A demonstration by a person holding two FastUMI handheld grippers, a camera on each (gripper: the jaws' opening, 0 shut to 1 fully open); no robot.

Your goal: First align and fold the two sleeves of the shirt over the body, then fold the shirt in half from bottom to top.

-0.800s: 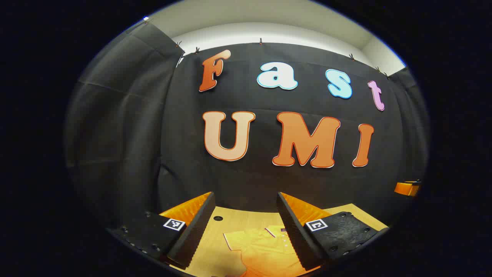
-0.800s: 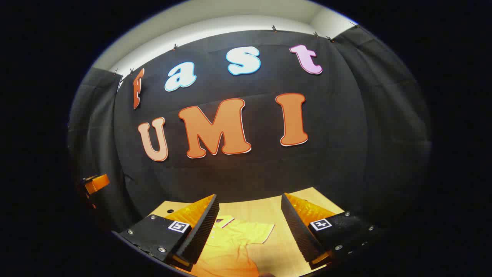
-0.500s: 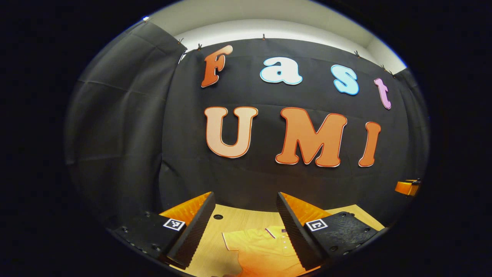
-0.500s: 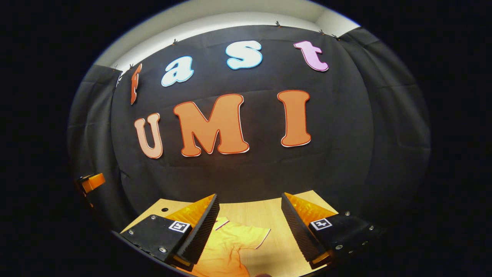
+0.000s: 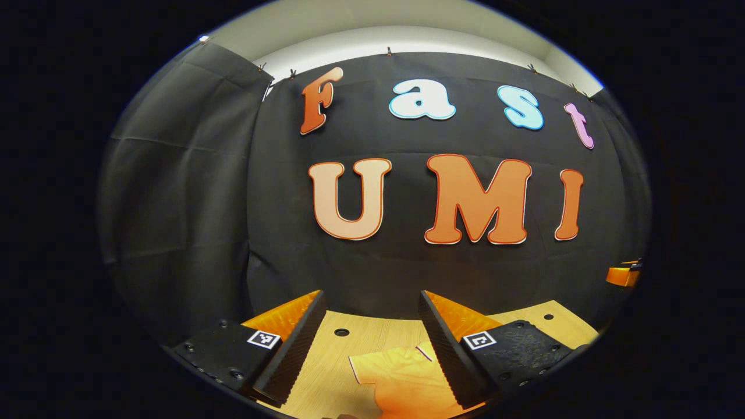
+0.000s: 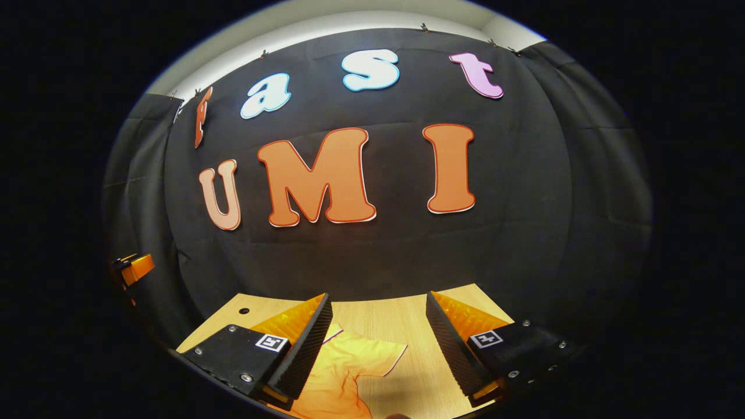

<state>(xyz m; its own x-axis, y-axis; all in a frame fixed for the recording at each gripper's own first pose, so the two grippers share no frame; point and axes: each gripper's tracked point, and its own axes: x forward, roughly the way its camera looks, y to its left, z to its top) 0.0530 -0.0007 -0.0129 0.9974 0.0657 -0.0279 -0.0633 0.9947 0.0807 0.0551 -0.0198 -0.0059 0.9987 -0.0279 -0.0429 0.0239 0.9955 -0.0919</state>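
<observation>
Both grippers are held open above a shirt that is not yet folded.

The shirt [image 5: 401, 378] is laid flat on the wooden table [image 5: 326, 361] with its sleeves spread out, so that each sleeve can be reached from its own side. The left gripper [image 5: 369, 343] is kept wide apart and empty over the left sleeve, and the right gripper [image 6: 378, 343] is likewise released over the other sleeve [image 6: 378, 352]. Nothing is grasped; the sleeve fold seems not yet started.
</observation>
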